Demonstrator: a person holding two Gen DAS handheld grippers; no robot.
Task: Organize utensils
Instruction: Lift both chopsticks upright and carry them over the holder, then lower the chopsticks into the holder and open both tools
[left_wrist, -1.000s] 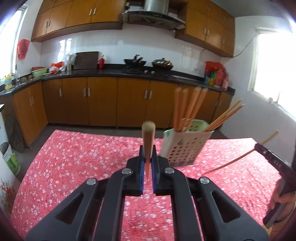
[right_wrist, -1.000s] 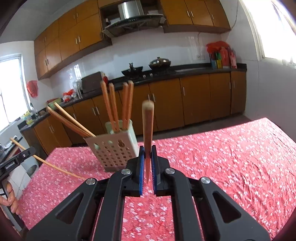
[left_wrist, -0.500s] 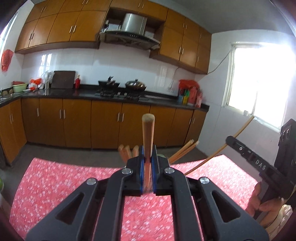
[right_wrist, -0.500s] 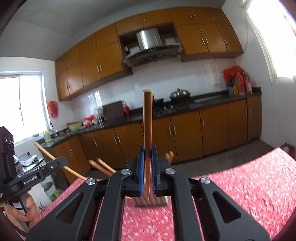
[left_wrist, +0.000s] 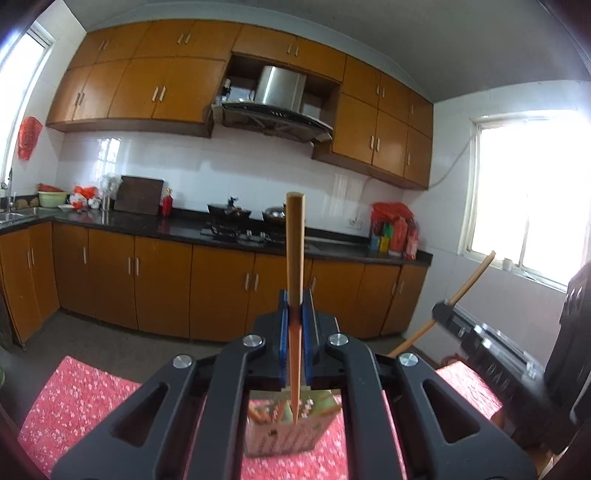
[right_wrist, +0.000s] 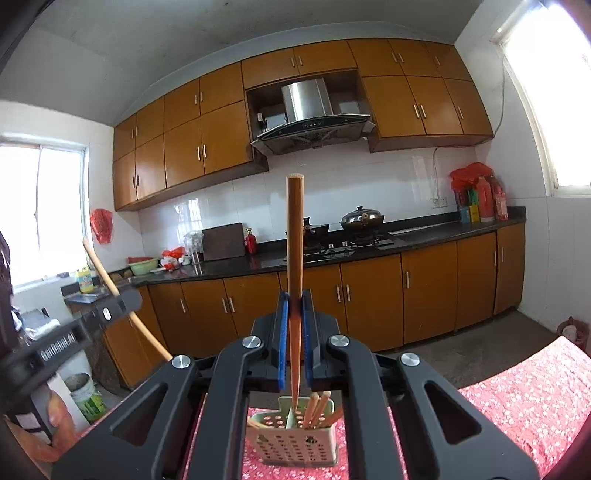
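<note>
Each gripper, left gripper (left_wrist: 294, 317) and right gripper (right_wrist: 294, 314), clenches one chopstick (left_wrist: 294, 258) upright, thin end down over the perforated holder (right_wrist: 299, 439) on the red tablecloth (right_wrist: 517, 398), likely so each drops straight in.

A home kitchen. Orange-brown wall cabinets (right_wrist: 406, 99) flank a steel range hood (right_wrist: 310, 114) over a gas hob (right_wrist: 343, 247) carrying a lidded pot (right_wrist: 362, 218). A dark counter (left_wrist: 147, 221) runs along white tiles (left_wrist: 229, 173) with a chopping board (left_wrist: 138, 195), bowl (left_wrist: 51, 198) and what look like sauce bottles (right_wrist: 484, 199).
</note>
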